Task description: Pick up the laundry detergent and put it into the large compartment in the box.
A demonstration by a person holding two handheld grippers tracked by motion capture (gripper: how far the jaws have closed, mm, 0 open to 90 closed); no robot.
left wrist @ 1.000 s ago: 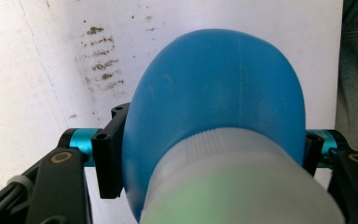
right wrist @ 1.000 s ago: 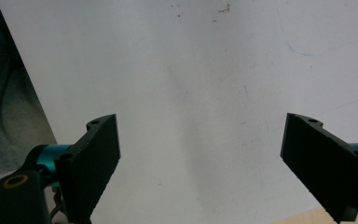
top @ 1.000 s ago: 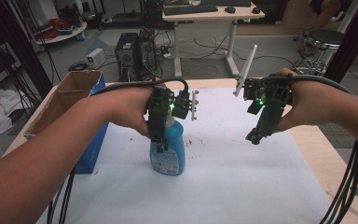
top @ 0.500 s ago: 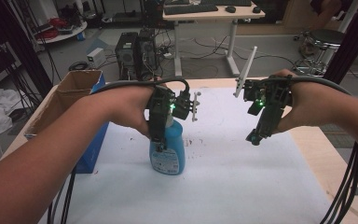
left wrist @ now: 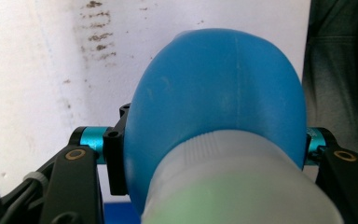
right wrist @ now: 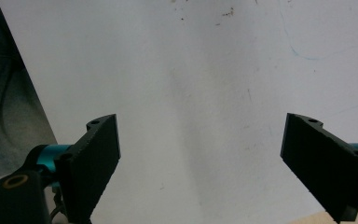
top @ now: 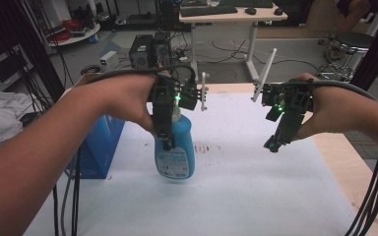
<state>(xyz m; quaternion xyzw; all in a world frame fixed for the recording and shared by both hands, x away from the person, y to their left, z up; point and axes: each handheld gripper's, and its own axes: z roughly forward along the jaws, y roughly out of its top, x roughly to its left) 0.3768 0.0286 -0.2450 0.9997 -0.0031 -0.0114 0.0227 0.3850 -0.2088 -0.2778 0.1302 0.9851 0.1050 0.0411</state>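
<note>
My left hand-held gripper (top: 167,142) clamped on blue bottle (top: 174,155), upright on bench (top: 256,196), no shift since last second. Right hand-held gripper (right wrist: 200,163) wide, empty, hovering.

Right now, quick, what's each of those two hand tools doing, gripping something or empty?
Left tool: closed on the blue bottle, near its top.
Right tool: open, empty, above the white table cover.

The tongs (left wrist: 209,154) clamp a blue bottle (left wrist: 214,102) above the white sheet (left wrist: 37,70).
</note>
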